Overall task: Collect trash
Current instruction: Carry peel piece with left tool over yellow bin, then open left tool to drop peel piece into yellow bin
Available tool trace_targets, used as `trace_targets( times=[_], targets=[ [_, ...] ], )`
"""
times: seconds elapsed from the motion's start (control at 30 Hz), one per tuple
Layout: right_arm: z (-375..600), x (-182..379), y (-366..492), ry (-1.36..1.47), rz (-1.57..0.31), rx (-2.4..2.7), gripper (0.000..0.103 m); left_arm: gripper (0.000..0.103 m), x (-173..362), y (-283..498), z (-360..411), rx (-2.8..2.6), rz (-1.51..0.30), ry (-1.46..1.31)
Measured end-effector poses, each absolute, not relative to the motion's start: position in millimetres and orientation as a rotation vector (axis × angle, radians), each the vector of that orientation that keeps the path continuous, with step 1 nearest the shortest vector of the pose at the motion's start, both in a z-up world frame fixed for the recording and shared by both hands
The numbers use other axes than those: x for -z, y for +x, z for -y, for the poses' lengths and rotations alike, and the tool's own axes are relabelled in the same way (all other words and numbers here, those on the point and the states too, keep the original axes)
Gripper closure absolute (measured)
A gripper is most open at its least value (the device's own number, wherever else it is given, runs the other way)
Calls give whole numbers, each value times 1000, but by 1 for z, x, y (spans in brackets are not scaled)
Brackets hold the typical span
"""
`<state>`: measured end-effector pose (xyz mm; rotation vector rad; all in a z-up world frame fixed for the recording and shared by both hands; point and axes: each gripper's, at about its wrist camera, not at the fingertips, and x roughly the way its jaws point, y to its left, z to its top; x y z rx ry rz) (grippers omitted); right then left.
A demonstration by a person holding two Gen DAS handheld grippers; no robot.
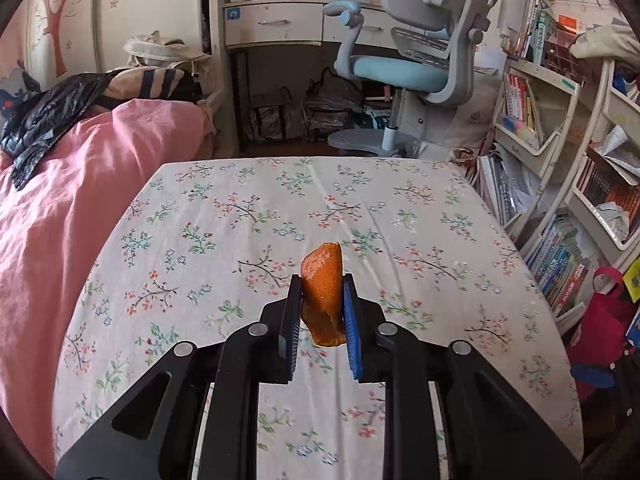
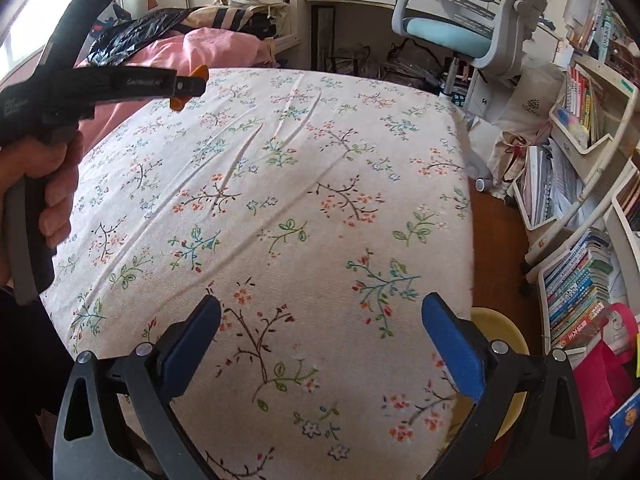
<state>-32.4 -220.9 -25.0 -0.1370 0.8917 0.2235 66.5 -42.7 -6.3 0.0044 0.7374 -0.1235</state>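
Note:
My left gripper [image 1: 321, 284] is shut on a piece of orange peel [image 1: 323, 276] and holds it above the floral bedsheet [image 1: 400, 216]. In the right wrist view the left gripper [image 2: 196, 80] shows at the upper left, held in a hand, with the orange peel [image 2: 179, 102] sticking out above and below its tip. My right gripper [image 2: 320, 312] is open and empty, hovering over the near part of the floral bedsheet [image 2: 304, 168]. A yellow bin [image 2: 504, 332] sits on the floor just off the bed's right edge, partly hidden behind the right finger.
A pink quilt [image 1: 80, 184] with a black plastic bag [image 1: 44, 120] lies left of the sheet. A grey-blue desk chair [image 1: 416, 56] and a desk [image 1: 276, 24] stand beyond the bed. Bookshelves [image 1: 560, 160] crowd the right side. A red bag [image 2: 608, 376] sits by the shelves.

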Motion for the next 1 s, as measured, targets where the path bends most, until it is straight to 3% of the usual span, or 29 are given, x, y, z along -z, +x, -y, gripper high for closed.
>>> trace_targets(
  times=[0.5, 1.0],
  targets=[
    [340, -12, -111, 174, -767, 208, 6, 84, -3, -29, 161, 306, -713, -2],
    [415, -6, -151, 319, -713, 512, 6, 84, 22, -57, 295, 555, -830, -40]
  ],
)
